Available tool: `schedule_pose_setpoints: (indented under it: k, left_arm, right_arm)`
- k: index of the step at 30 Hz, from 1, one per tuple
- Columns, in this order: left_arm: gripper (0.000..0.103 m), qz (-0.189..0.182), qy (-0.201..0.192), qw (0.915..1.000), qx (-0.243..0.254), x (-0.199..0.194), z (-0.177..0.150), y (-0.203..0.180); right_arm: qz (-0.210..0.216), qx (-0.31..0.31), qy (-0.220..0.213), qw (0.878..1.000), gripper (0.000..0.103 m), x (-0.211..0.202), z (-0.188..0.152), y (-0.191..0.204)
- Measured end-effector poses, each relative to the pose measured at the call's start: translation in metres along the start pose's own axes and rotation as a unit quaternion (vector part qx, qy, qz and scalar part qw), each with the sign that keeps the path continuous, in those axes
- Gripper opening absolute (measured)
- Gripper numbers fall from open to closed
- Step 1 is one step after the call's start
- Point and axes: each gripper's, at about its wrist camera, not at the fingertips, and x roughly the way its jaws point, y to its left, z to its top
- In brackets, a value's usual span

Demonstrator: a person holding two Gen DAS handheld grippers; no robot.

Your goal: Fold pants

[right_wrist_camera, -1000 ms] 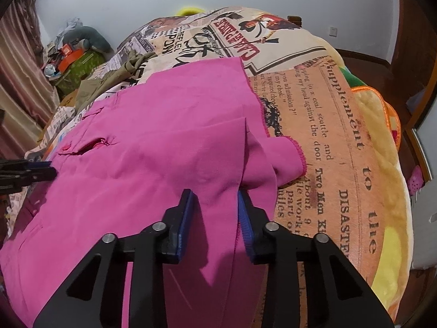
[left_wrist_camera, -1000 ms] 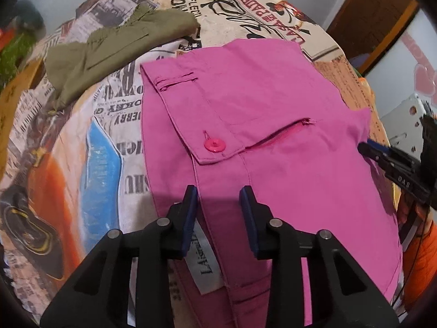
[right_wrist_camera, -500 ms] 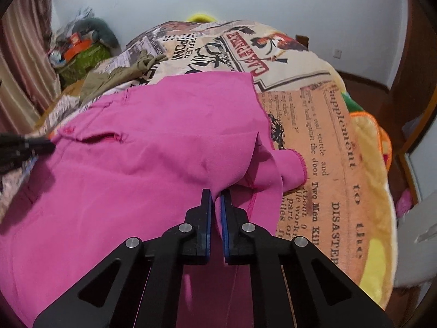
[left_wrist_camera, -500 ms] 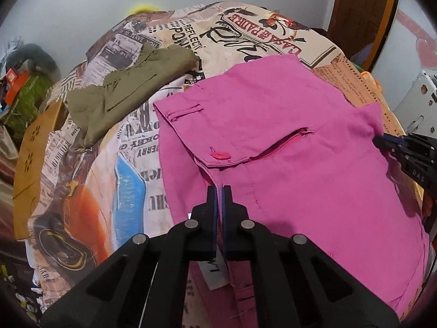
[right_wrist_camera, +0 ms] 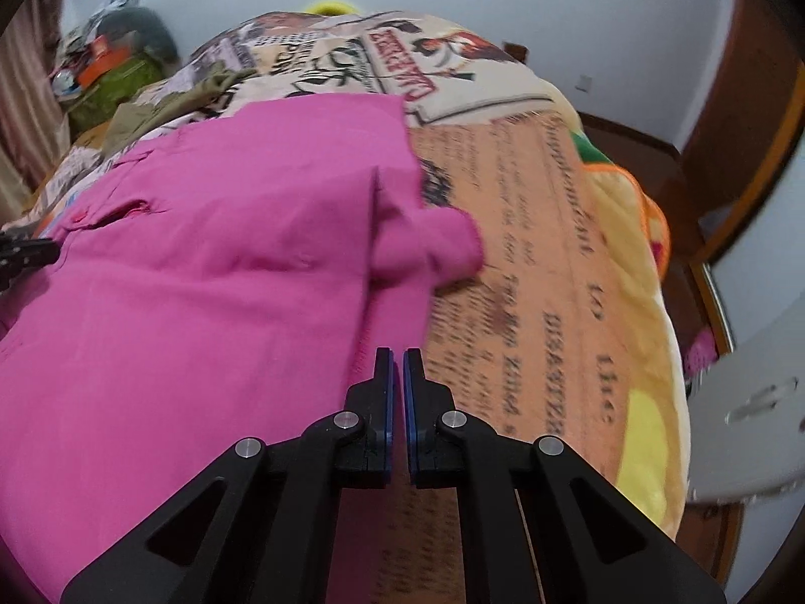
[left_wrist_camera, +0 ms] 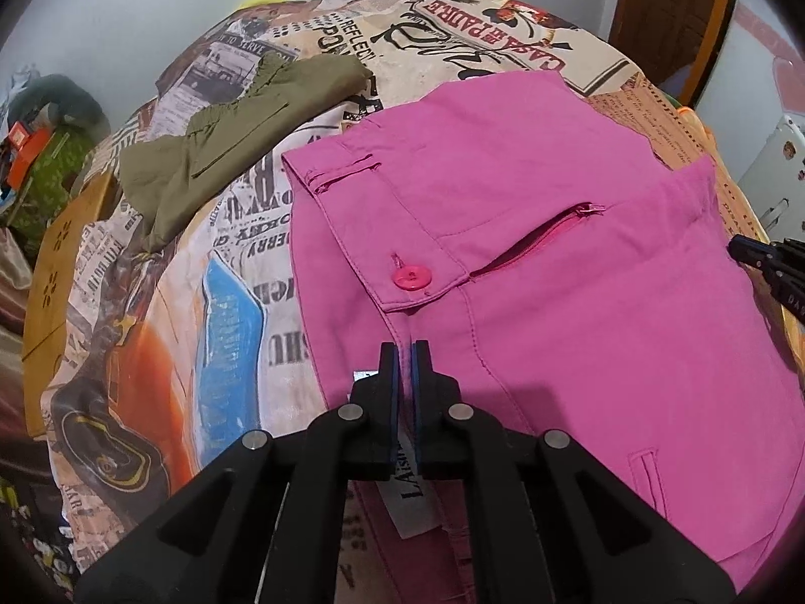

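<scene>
While two tongs pinch one pink pants, one olive garment lies apart.

Olive garment on newsprint blanket — wood door behind.

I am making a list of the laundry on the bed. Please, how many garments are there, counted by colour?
Pink: 1, the pink pants, pinched by the left gripper and the right gripper.
Olive green: 1, the olive garment, lying apart from the pink pants.
Total: 2
</scene>
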Motion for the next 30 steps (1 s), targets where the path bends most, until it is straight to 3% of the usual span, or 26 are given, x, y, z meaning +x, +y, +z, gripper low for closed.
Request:
schedule_pose_setpoints:
  k: [7,11,15,17,26,30]
  left_arm:
    - [0.011,-0.027,0.0,0.9989,-0.038,-0.014,0.002,0.017]
    - [0.013,-0.024,-0.014,0.998,-0.056,-0.025,0.012,0.029]
    - [0.033,-0.025,-0.032,0.9961,-0.079,-0.03,0.026,0.044]
    - [0.035,-0.022,-0.035,0.9956,-0.084,-0.028,0.031,0.049]
    - [0.036,-0.047,0.008,0.9959,-0.077,0.013,0.045,0.04]
    - [0.036,-0.059,0.023,0.9945,-0.083,0.029,0.045,0.036]
  right_arm:
    - [0.02,0.03,-0.012,0.999,0.004,-0.024,-0.001,-0.011]
    - [0.025,0.031,-0.032,0.999,0.006,-0.033,0.014,-0.01]
    - [0.034,0.045,-0.047,0.997,0.02,-0.031,0.03,-0.013]
    - [0.033,0.049,-0.054,0.997,0.027,-0.029,0.037,-0.013]
    - [0.039,0.066,-0.052,0.996,0.031,-0.009,0.056,-0.024]
    - [0.044,0.081,-0.034,0.995,0.042,0.008,0.058,-0.03]
